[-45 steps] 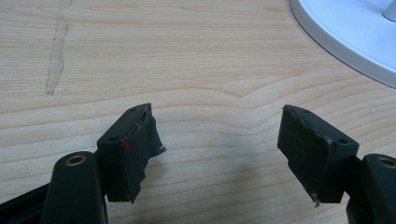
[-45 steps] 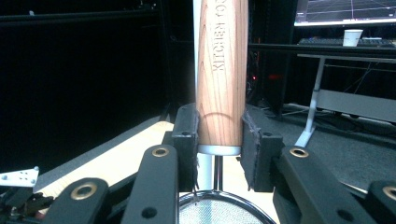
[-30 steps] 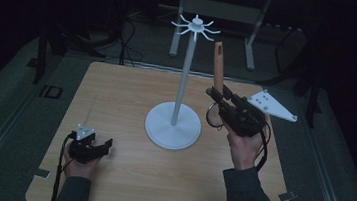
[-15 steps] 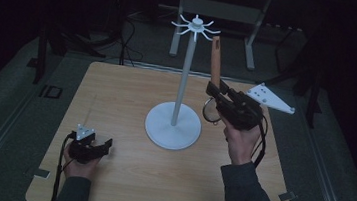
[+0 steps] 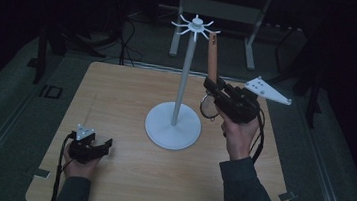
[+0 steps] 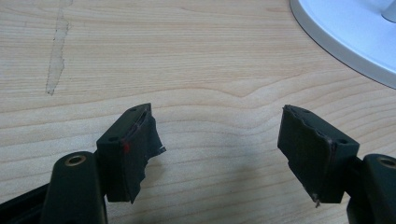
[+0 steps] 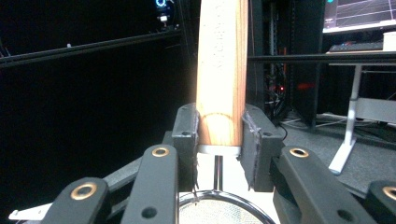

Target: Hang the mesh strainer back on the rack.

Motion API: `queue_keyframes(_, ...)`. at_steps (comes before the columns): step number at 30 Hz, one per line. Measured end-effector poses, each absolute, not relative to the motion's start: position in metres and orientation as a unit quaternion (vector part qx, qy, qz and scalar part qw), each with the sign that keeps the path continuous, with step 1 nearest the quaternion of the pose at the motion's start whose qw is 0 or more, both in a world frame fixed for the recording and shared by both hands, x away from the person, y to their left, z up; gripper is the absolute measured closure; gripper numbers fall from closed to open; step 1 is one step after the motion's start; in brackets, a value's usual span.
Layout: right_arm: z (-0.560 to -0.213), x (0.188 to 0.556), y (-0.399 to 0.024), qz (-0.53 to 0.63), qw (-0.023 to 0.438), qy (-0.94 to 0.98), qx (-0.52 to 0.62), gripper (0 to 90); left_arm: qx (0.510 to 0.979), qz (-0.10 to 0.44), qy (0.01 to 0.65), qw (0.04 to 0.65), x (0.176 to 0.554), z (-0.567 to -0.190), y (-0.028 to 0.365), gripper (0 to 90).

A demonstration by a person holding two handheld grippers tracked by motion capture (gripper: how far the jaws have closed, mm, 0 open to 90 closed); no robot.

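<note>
A small strainer with a wooden handle (image 5: 212, 59) and a round mesh ring (image 5: 210, 106) is held upright beside the white hook stand (image 5: 182, 81). My right gripper (image 5: 218, 87) is shut on the lower end of the handle (image 7: 222, 70), with the mesh ring (image 7: 219, 207) hanging below the jaws. The handle's top sits just right of the stand's hooks (image 5: 195, 26) and slightly below them. My left gripper (image 5: 100, 147) rests on the table at the front left. Its jaws are open in the left gripper view (image 6: 217, 135), with bare wood between them.
The stand's round white base (image 5: 173, 125) sits mid-table, and its edge (image 6: 345, 28) lies ahead of the left gripper. The wooden table (image 5: 127, 95) has dark floor, cables and a desk frame (image 5: 216, 9) behind it.
My right hand has lifted the strainer a little and shifted it left, so the handle's top is nearer the hooks. The left gripper has stayed where it was.
</note>
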State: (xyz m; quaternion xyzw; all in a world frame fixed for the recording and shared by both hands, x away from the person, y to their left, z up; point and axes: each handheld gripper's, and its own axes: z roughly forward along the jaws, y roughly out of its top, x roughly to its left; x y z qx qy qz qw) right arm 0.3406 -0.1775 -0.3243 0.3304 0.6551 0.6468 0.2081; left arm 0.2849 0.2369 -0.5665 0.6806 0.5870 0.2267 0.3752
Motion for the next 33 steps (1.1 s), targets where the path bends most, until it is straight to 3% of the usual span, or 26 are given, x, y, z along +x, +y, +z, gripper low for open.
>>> queue_keyframes(33, -0.323, 0.366, -0.165, 0.641, 0.166, 0.673, 0.329, 69.2, 0.68, 0.226, 0.588, 0.376, 0.285, -0.566, 0.238, 27.6)
